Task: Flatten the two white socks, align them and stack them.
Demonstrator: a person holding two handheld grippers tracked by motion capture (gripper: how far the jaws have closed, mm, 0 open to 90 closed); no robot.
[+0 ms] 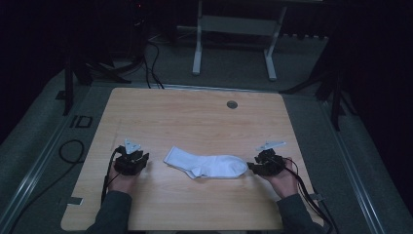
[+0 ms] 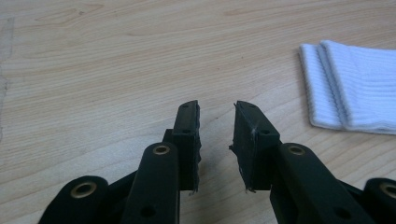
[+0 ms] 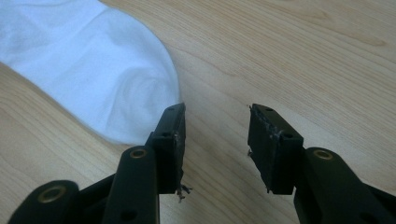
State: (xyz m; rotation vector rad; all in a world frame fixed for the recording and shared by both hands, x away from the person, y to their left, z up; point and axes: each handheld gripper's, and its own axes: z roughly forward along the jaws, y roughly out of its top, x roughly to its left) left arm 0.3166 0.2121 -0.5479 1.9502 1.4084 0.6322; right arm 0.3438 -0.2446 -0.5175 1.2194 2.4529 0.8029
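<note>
On the wooden table [image 1: 195,117], one white sock [image 1: 207,165] lies flat near the front edge, between two grippers, its ribbed cuff toward the left and its toe toward the right. The left gripper [image 1: 132,162] sits just left of the cuff, its jaws parted by a narrow gap with only bare wood between them; it holds nothing and touches nothing. The right gripper [image 1: 264,165] sits just right of the toe, jaws parted somewhat wider and also empty; one jaw tip lies right at the toe's edge, though contact cannot be told.
</note>
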